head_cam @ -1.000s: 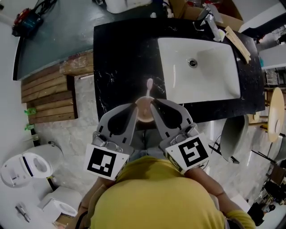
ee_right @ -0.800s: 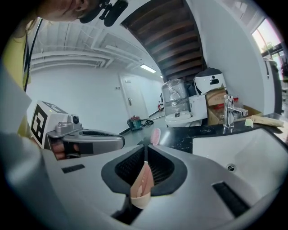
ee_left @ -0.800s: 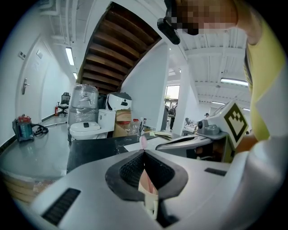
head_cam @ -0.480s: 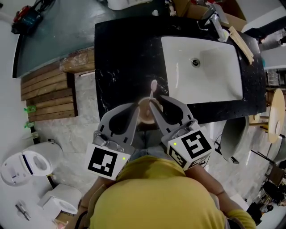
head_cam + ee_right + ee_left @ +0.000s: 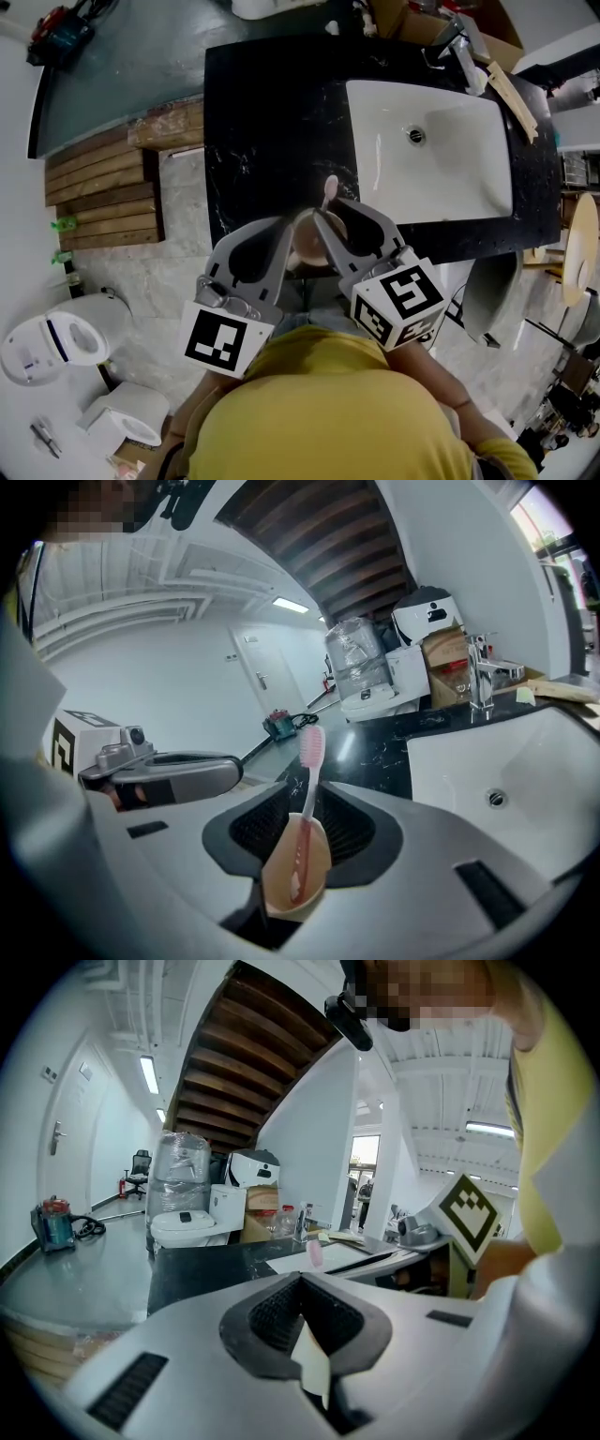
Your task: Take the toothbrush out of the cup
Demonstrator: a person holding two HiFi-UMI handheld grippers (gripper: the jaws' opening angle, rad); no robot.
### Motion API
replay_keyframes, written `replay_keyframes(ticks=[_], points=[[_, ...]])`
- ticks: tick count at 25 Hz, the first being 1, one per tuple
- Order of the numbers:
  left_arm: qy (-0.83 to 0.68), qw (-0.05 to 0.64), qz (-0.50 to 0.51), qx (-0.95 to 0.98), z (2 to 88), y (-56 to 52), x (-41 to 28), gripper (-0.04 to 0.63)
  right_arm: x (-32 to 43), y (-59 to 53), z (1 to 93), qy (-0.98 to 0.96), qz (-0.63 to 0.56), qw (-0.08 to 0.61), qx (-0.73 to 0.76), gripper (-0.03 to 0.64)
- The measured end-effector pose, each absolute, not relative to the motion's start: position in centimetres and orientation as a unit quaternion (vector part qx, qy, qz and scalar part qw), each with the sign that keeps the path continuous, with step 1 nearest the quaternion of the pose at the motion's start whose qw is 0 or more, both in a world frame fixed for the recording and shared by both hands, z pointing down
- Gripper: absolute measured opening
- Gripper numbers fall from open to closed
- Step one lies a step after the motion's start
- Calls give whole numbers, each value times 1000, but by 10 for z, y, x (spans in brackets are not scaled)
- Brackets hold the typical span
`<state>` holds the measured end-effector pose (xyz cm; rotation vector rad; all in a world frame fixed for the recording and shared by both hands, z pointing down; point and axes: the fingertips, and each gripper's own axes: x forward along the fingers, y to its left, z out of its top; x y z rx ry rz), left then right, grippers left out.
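Clamping the cup (image 5: 295,878), right gripper (image 5: 302,799) leaves the likely light, slippery toothbrush (image 5: 310,752) graspable by its 12 o'clock neck; left gripper (image 5: 300,1283) closed, empty.

The counter (image 5: 262,122) is glossy black stone with white veins; the sink (image 5: 450,187) is smooth, glossy white ceramic, and the tap (image 5: 482,684) is bright polished metal. The cup (image 5: 298,874) is smooth, translucent tan plastic, the toothbrush (image 5: 308,761) pink plastic with a see-through handle. The left gripper (image 5: 301,1279) and right gripper (image 5: 302,797) are matt grey plastic with black ribbed pads (image 5: 352,832). The planks (image 5: 98,202) are rough bare wood; the shirt (image 5: 328,412) is yellow cloth
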<state>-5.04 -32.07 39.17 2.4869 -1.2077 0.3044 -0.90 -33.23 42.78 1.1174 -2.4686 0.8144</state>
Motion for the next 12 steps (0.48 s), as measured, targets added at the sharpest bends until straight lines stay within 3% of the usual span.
replay_keyframes(ticks=[12], points=[[-435,178,111,876,394,-323,-56,11,-10,-338,437,-853,301,164,394,100]])
